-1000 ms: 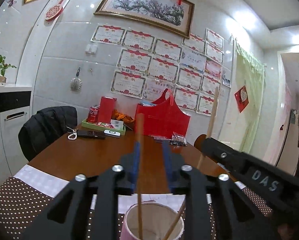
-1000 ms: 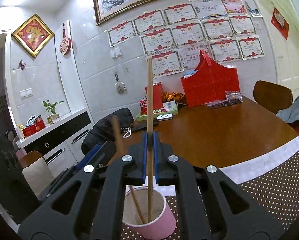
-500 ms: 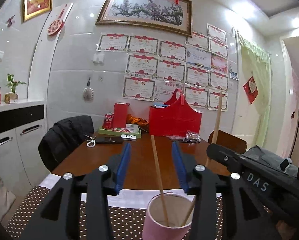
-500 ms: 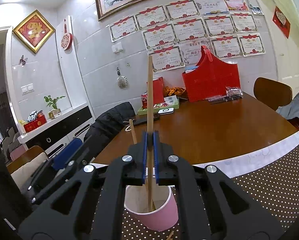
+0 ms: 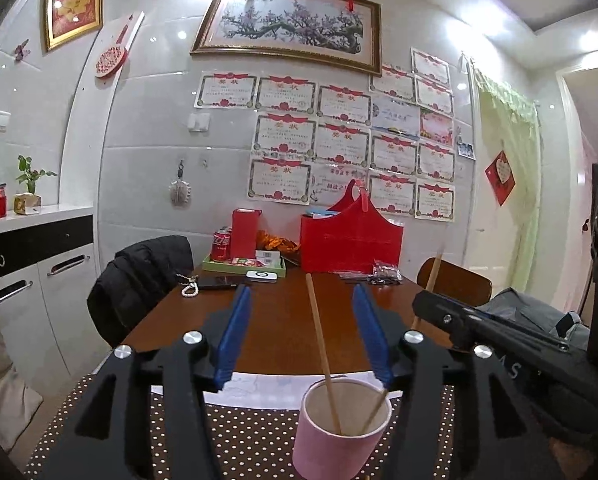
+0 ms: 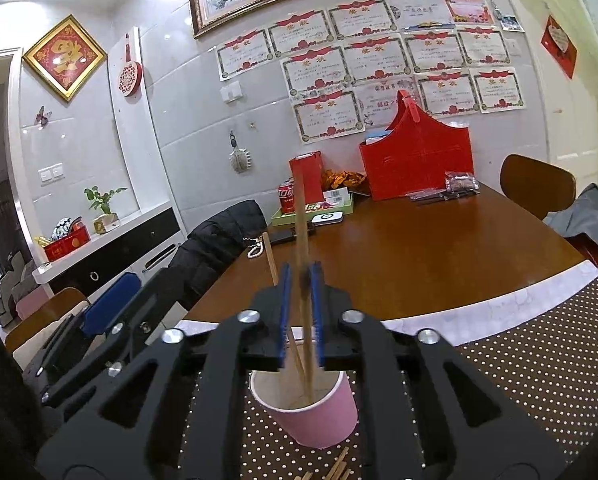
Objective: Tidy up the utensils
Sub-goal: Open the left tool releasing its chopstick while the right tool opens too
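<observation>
A pink paper cup (image 5: 341, 428) (image 6: 311, 408) stands on the dotted mat just ahead of both grippers. My left gripper (image 5: 301, 292) is open and its jaws are still widening. One wooden chopstick (image 5: 319, 336) leans free in the cup between the blue pads, touching neither. My right gripper (image 6: 301, 268) hovers over the cup with its jaws opening. A second chopstick (image 6: 301, 220), blurred, stands between its pads with its lower end in the cup. The pads no longer press on it. The first chopstick (image 6: 269, 258) shows to the left.
Several loose chopsticks (image 6: 339, 468) lie on the dotted mat (image 6: 519, 360) in front of the cup. A brown table (image 5: 283, 320) carries a red bag (image 5: 351, 240), a green tray (image 5: 243, 268) with a can, and phones. A jacketed chair (image 5: 147, 280) stands left.
My left gripper opened, released its chopstick into the cup and drew back upward. My right gripper's pads parted from their chopstick, which has slid down into the cup.
</observation>
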A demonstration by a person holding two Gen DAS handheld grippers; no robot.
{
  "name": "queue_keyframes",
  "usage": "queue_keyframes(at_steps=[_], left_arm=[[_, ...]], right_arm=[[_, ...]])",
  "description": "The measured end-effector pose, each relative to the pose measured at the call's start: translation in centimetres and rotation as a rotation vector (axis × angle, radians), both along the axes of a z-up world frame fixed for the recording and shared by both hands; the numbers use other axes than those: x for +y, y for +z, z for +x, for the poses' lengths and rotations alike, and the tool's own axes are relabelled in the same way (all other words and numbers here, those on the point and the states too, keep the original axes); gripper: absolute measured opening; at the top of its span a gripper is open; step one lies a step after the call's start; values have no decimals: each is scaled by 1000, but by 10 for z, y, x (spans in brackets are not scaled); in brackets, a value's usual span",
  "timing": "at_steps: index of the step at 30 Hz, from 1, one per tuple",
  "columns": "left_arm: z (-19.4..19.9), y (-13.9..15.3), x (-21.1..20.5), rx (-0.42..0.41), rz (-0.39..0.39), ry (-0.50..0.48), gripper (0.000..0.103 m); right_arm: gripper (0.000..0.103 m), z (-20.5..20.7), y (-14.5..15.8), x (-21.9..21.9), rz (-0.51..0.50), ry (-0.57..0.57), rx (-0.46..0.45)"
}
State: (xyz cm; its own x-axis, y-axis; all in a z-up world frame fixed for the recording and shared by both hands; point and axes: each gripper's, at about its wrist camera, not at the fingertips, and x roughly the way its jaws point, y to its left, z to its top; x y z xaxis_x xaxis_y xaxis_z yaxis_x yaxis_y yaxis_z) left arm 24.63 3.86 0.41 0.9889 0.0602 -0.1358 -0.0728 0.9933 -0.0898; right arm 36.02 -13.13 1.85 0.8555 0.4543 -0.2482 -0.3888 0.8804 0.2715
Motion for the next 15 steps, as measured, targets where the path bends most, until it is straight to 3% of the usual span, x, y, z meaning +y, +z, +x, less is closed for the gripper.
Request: queue_keyframes(at_steps=[3,10,15], left_arm=[[-8,3,5,-2,-17,13,54],[-31,15,8,0,-2,25,56],[-51,17,10,55,20,35,58]], right_arm=[[51,-6,4,-6,13,-27,-12],[52,-24,14,-19,25,-40,-29],[53,-40,16,-31,9,-48,-26]])
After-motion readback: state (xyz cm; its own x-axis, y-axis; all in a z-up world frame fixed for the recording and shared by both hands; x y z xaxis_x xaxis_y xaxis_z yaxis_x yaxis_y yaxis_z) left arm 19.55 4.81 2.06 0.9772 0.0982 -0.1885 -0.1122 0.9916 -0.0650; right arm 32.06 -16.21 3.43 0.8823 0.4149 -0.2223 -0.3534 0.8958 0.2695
